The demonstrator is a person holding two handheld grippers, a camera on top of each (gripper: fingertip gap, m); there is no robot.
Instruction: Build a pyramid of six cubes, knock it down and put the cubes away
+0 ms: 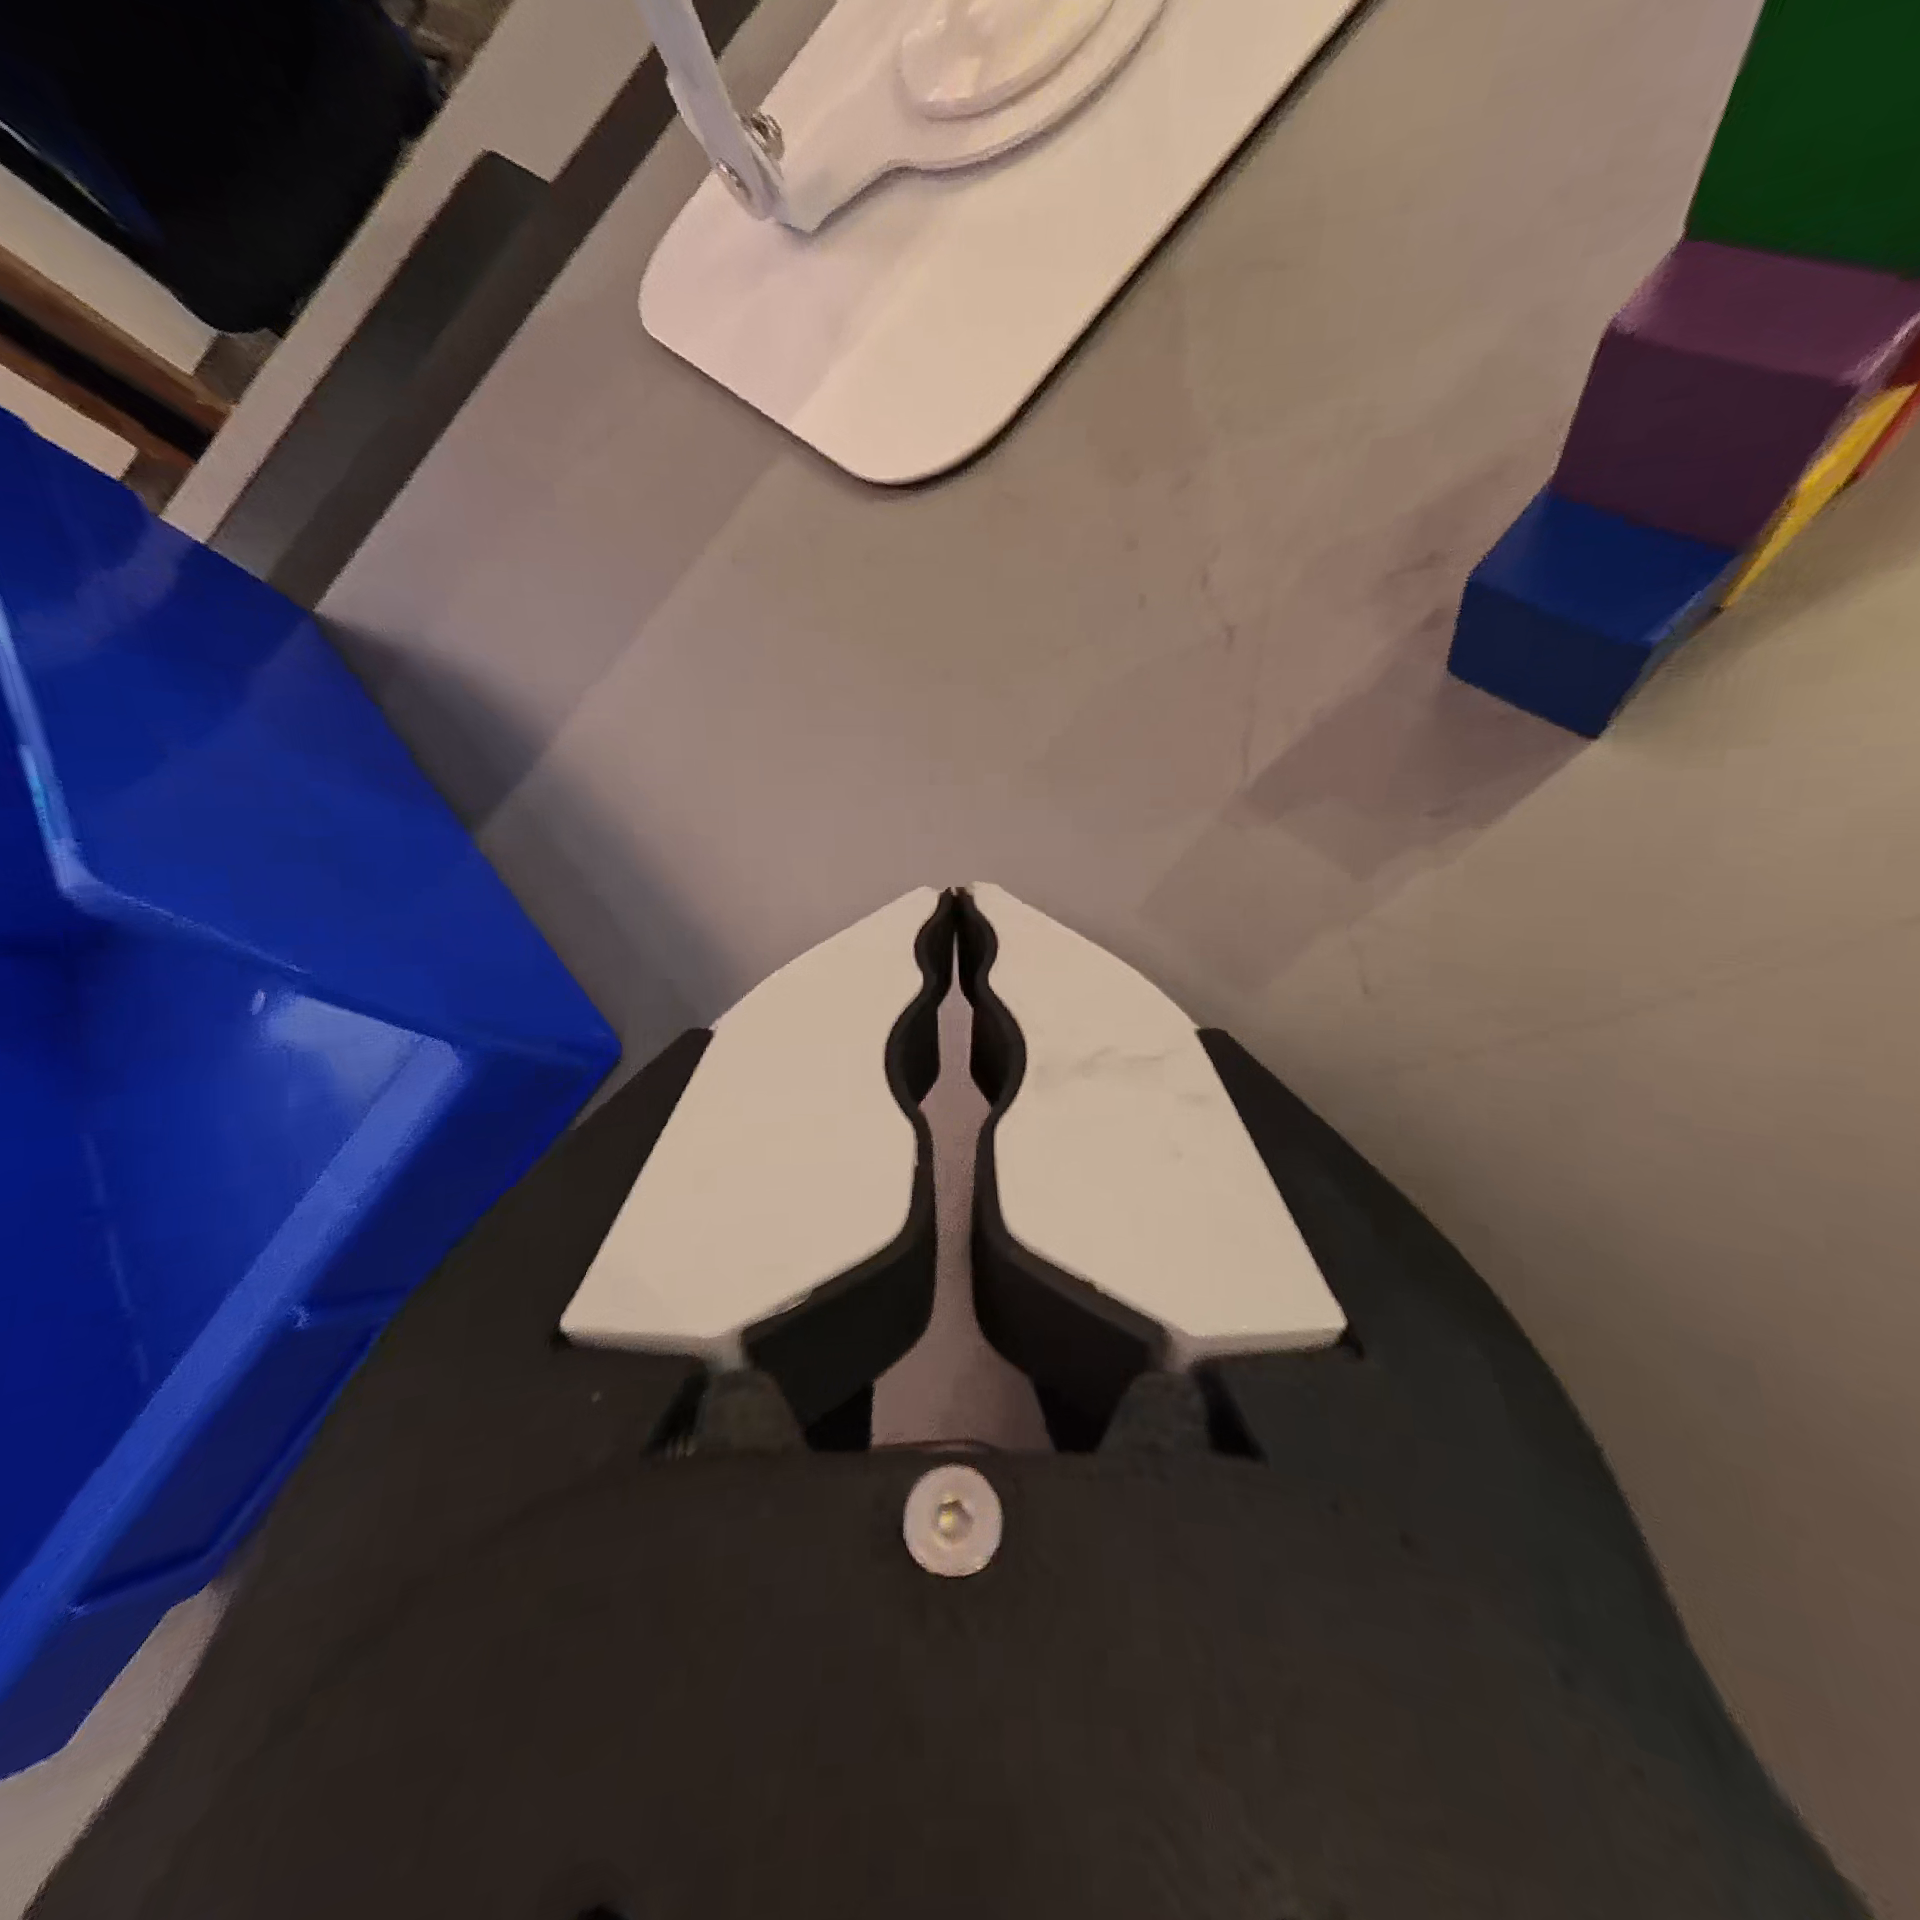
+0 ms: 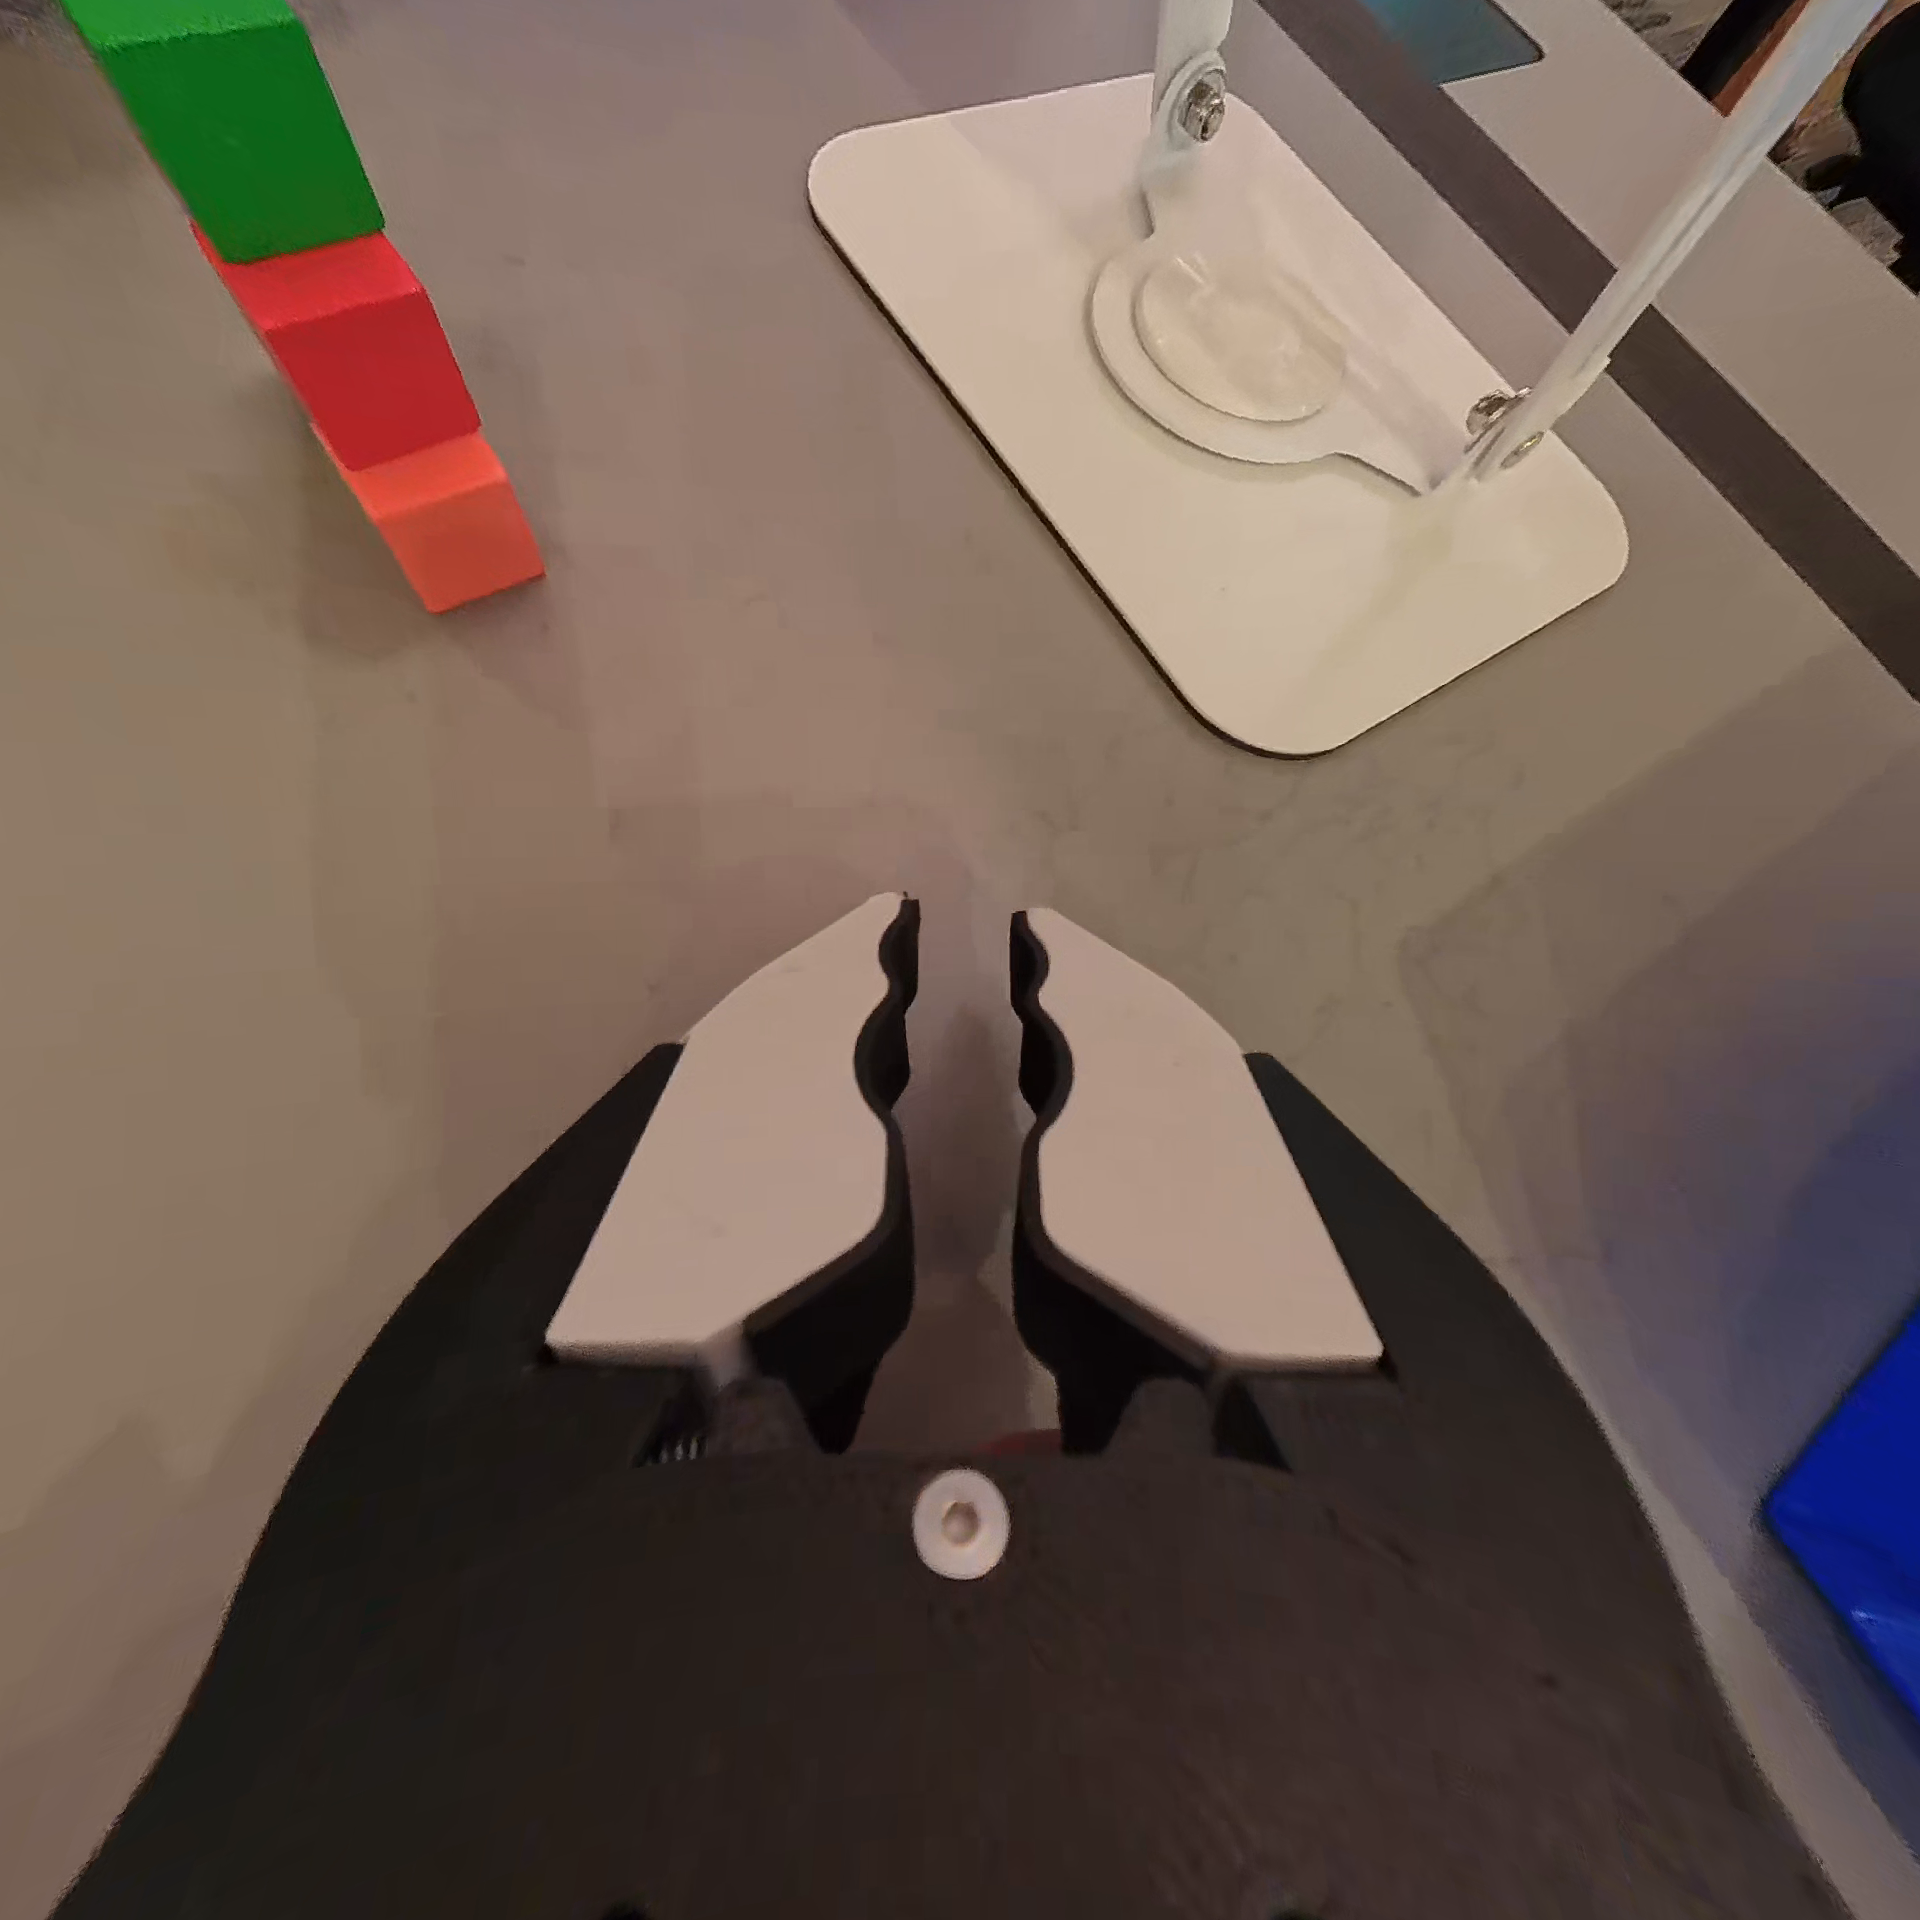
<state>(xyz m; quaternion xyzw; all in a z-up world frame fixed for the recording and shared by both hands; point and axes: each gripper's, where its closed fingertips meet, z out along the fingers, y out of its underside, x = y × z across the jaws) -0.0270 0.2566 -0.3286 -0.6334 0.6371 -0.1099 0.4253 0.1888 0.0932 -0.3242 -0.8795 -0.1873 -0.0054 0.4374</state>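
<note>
Glossy blue plastic bin (image 1: pixel 239 935), matt painted cubes (image 2: pixel 364 343), smooth grey table (image 2: pixel 727 727).

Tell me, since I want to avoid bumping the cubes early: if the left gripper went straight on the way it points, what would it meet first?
Probably the white stand base, after bare grey table. The left gripper, fingers together and empty, points between the blue bin and the blue cube; both lie off its line, though depth is uncertain.
</note>
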